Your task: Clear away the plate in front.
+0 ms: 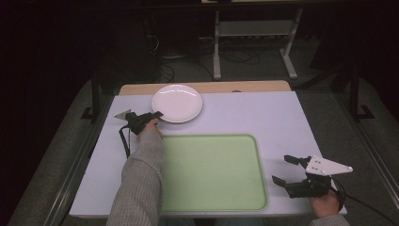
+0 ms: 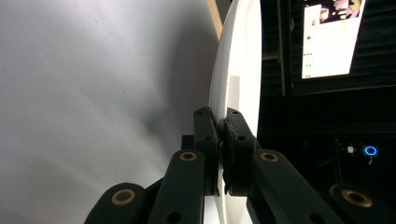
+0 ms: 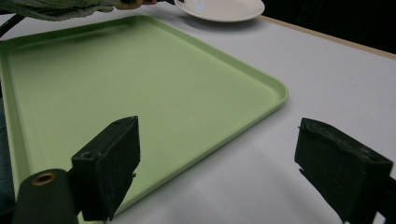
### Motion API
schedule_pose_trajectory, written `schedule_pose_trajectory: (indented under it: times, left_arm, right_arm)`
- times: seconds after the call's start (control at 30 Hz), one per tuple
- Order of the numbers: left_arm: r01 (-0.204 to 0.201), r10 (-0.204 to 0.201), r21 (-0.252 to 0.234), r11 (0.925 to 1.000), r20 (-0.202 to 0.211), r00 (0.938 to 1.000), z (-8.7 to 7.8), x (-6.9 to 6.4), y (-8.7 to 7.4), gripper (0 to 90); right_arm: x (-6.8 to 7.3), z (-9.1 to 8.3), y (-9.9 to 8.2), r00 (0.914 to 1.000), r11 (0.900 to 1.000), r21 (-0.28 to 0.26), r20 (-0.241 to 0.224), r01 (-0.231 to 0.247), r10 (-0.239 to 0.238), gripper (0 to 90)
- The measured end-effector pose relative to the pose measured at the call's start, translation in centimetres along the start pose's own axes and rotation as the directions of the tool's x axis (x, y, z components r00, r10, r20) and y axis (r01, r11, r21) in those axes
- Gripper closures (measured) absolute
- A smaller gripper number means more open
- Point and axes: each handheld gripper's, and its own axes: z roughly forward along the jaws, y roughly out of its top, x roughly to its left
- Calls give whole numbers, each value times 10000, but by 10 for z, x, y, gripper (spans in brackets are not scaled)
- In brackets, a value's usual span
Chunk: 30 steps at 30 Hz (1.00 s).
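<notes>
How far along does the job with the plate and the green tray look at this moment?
Done: the left gripper has shut on the rim of the white plate; its jaws pinch the edge in the left gripper view. In hand: the plate is held beyond the tray's far edge. Left, probably: moving it onto the green tray, which holds nothing yet. The right gripper is open beside the tray.

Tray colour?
Light green tray, plain, no pattern. Shows best in the right gripper view.

plate [image 3: 219, 9] — far rim cropped
</notes>
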Motion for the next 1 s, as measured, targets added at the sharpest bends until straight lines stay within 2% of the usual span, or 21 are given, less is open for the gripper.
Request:
schedule_pose_trajectory:
  times: [0.23, 0.33, 0.53, 0.87, 1.0]
  left_arm:
    - [-31, 32, -53, 10000, 258, 9997, -5, -3, 3, 858]
    - [90, -89, -18, 10000, 438, 9990, -7, -4, 5, 856]
    - [-21, 26, -66, 10000, 749, 9972, -15, -10, 9, 857]
    - [-372, 385, -147, 9992, 968, 9946, -34, -16, 15, 856]
    - [-368, 382, -137, 9992, 1157, 9926, -38, -19, 14, 858]
  right_arm:
    - [0, 0, 0, 10000, 10000, 8, 8, 7, -7, 134]
    - [0, 0, 0, 10000, 10000, 26, 14, 1, -1, 134]
    - [1, -1, 0, 10000, 10000, 30, 37, 31, -31, 134]
    - [1, -1, 0, 10000, 10000, 32, 61, 72, -72, 134]
    - [1, -1, 0, 9999, 10000, 36, 89, 71, -72, 134]
